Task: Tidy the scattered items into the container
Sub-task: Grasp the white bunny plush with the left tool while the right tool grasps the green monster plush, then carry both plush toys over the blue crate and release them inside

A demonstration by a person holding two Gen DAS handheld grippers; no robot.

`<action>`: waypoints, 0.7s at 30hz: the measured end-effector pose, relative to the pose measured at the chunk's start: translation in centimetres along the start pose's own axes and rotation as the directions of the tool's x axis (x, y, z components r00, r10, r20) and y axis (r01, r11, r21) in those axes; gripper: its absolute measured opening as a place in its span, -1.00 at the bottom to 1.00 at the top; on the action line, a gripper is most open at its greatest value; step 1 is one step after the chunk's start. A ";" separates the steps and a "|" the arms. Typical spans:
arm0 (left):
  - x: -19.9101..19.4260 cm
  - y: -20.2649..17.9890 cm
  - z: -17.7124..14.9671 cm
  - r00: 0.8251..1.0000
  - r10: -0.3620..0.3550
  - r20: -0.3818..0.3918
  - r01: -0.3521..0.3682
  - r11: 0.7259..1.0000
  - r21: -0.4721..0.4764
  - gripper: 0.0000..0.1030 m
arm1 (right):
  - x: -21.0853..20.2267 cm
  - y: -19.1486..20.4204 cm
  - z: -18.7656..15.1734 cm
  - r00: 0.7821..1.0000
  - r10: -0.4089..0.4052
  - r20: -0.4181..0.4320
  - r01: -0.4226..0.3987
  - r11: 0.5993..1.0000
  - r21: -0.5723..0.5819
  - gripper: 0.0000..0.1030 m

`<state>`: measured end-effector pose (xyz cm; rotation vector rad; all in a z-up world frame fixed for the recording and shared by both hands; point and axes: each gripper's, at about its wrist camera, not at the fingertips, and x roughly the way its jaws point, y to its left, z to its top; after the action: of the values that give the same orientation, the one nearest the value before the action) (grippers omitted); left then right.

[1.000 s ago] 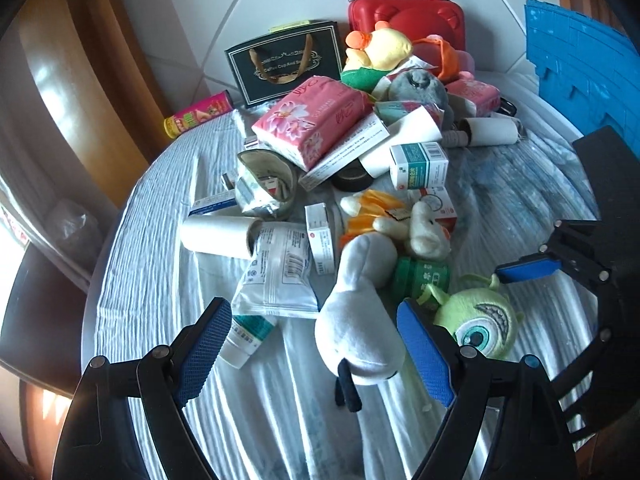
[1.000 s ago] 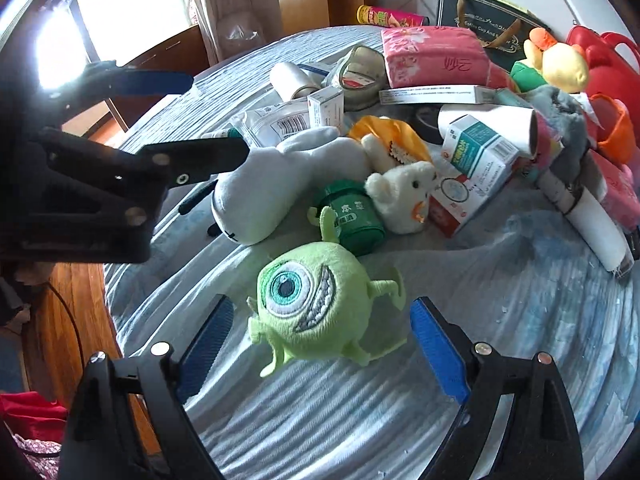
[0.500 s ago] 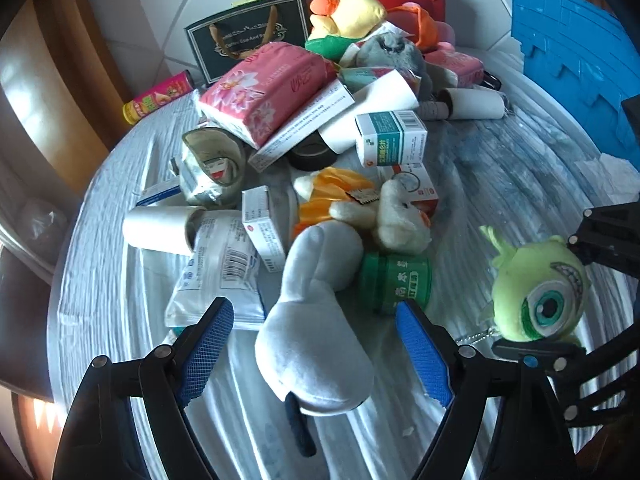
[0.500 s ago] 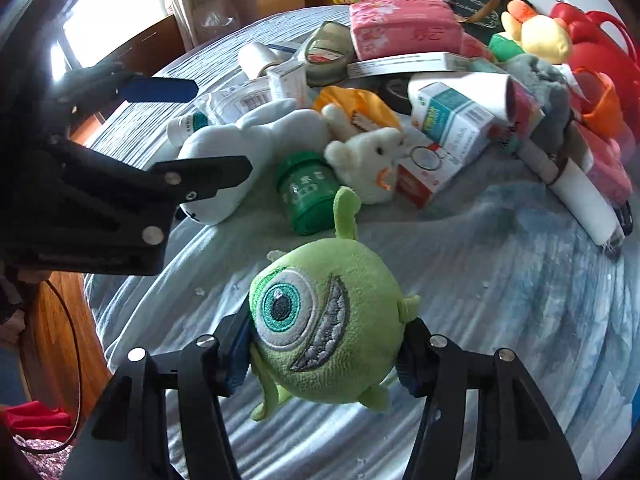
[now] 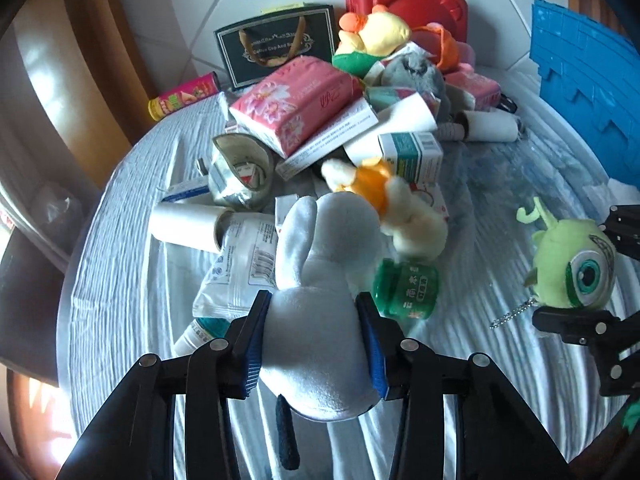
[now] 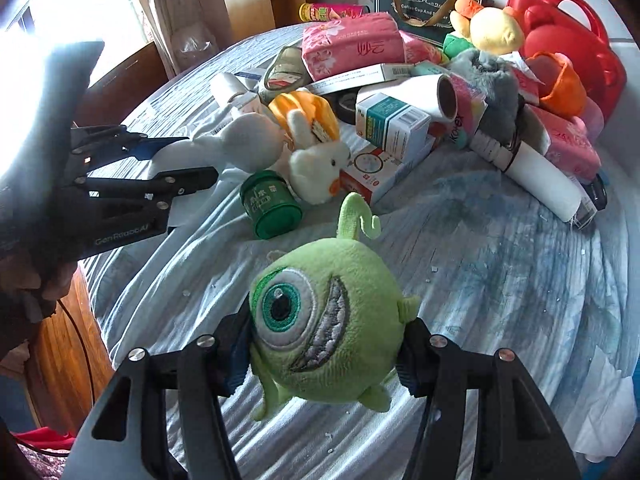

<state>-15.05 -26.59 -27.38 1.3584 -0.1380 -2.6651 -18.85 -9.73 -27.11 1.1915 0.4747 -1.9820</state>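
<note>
Left wrist view has my left gripper (image 5: 316, 344) clamped on the fat end of the white plush (image 5: 320, 280). Its long axis runs straight ahead along the fingers, toward the pile in the middle of the table (image 5: 120, 280). My right gripper (image 6: 326, 350) is squeezed on the green one-eyed monster plush (image 6: 326, 320), lifted clear of the cloth. I'm guessing the blue crate (image 5: 580, 92) at the table's far right edge is the container; it sits ahead and right of both grippers, with the right one nearer, so that one should go first. Readable stuff: "Coffee Cup And S…" on the black gift bag (image 5: 276, 48) and "GenRobot.AI", roughly, on the left gripper's side in the right wrist view. The green jar's (image 5: 404, 288) label is in Chinese, and I can't make it out.
</note>
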 end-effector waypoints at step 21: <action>-16.6 -6.9 10.7 0.928 -0.088 0.362 0.055 0.993 0.100 -0.18 | -20.2 -3.1 1.5 0.884 -0.318 0.344 0.247 0.940 0.234 0.11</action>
<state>-14.72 -16.82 -8.87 0.8842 -0.2545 -2.9802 -16.54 -0.22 -9.07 0.8449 0.2821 -2.4882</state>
